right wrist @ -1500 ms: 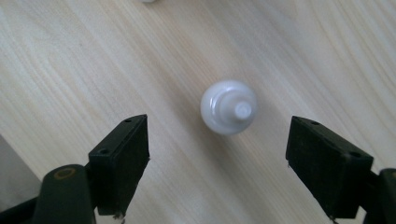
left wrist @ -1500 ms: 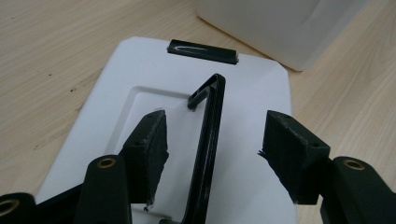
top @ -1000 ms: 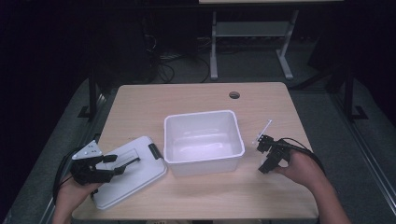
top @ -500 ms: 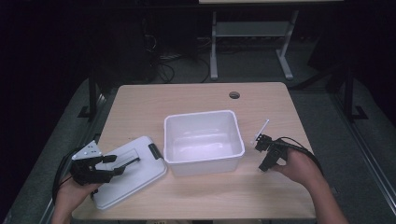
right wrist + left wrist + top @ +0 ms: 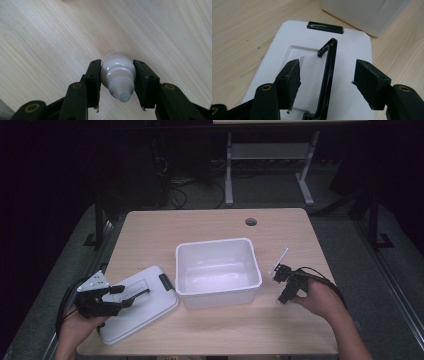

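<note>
- Table: far half is bare wood w/ a small round hole near the far edge; open room there.
- White bin sits mid-table, open side up. A strip of bare wood lies btwn its near wall and the table's near edge.
- White lid lies flat at front left, just beside the bin's left near corner, its near corner close to the table's front edge. Black latch on the lid's end toward the bin; black handle stands up from the lid's middle.
- Left gripper hovers over the lid, pointing toward the bin, hand at the front-left corner. Jaws wide, one each side of the handle, pads not touching it.
- Right gripper is right of the bin, near its right wall, tilted down at the table, forearm coming in from the front right.
- Right gripper's jaws clamp a small white dropper bottle; pads press both sides, nozzle toward the camera, base on the wood.
- Vs a sec ago: right jaws have just been closing, now on the bottle. Both hands, lid and bin sit where they were; left jaws same width.
</note>
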### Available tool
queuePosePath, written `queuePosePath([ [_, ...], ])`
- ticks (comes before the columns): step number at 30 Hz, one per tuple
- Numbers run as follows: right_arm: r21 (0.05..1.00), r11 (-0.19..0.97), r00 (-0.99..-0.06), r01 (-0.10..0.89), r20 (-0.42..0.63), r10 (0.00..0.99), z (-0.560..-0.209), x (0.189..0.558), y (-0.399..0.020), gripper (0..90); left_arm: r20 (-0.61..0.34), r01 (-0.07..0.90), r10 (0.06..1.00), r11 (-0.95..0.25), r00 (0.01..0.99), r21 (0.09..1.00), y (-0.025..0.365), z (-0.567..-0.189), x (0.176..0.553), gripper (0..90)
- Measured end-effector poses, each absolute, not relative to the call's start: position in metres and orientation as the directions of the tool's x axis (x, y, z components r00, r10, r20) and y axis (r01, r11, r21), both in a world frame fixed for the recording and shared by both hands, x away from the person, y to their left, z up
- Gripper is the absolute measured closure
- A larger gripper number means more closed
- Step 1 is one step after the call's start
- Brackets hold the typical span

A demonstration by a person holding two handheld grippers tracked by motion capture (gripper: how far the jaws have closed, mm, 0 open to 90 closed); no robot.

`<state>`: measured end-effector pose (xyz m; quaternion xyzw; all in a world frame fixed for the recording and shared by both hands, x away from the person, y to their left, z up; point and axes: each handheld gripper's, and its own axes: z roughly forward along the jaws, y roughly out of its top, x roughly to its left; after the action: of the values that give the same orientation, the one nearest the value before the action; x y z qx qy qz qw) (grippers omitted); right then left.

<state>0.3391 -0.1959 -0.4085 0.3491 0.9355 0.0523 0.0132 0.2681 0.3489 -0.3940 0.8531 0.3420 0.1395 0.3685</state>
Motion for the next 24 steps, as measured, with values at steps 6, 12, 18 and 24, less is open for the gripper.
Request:
queuePosePath([
  [6, 0.101, 0.746, -0.75, 0.659, 0.016, 0.661, -0.408, 0.338, -0.197, 59.5, -0.011, 0.48, 0.683, -0.501, 0.73, 0.72, 0.348, -0.394, 0.268, 37.0],
  [12, 0.121, 0.744, -0.75, 0.658, 0.02, 0.661, -0.402, 0.333, -0.197, 59.6, -0.01, 0.478, 0.676, -0.51, 0.737, 0.715, 0.345, -0.395, 0.27, 36.7],
  [18, 0.129, 0.749, -0.757, 0.65, 0.023, 0.653, -0.395, 0.326, -0.196, 59.6, -0.011, 0.479, 0.675, -0.512, 0.738, 0.713, 0.343, -0.396, 0.271, 36.3],
  [24, 0.148, 0.758, -0.767, 0.636, 0.015, 0.641, -0.381, 0.32, -0.195, 59.6, -0.015, 0.48, 0.673, -0.512, 0.74, 0.712, 0.342, -0.396, 0.271, 36.1],
])
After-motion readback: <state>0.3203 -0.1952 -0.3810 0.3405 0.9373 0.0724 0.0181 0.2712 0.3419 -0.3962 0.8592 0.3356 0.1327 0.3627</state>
